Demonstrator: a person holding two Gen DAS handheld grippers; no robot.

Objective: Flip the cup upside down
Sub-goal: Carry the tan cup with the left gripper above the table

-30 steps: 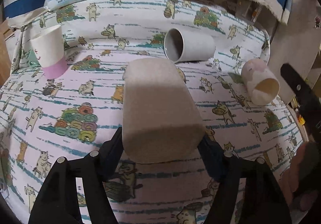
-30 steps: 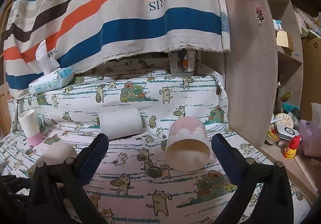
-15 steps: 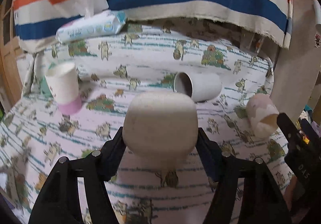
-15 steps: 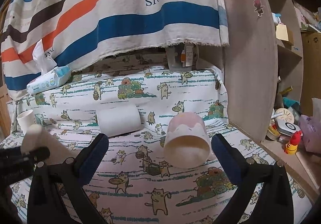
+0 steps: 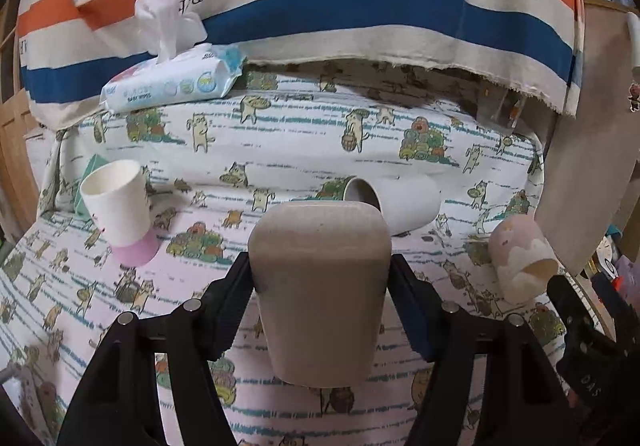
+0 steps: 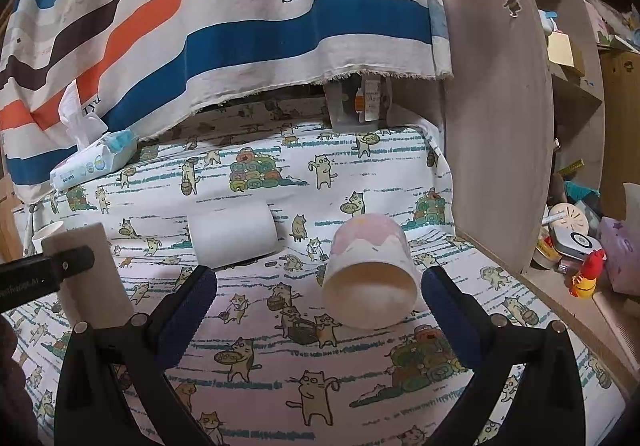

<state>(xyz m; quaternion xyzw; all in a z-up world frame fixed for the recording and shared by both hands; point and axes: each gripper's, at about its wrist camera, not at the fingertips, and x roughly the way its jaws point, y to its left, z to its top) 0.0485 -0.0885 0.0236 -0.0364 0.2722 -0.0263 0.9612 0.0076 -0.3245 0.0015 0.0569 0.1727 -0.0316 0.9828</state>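
My left gripper (image 5: 320,286) is shut on a beige cup (image 5: 320,286), held upright off the cat-print cloth, wide end up, narrow end down; in the right wrist view the beige cup (image 6: 92,274) shows at the left. My right gripper (image 6: 316,298) is open and empty, with a pink-and-cream cup (image 6: 370,270) lying on its side between and just beyond its fingers, mouth toward the camera. The same cup (image 5: 520,260) lies at the right in the left wrist view.
A white cup (image 5: 400,206) lies on its side mid-table. A white-and-pink cup (image 5: 118,214) stands at the left. A wipes pack (image 5: 172,82) lies at the back under a striped cloth (image 5: 360,6). A wooden shelf panel (image 6: 500,106) bounds the right.
My left gripper has lifted the beige cup off the cloth and turned it from lying flat toward upright. The right gripper has barely moved.
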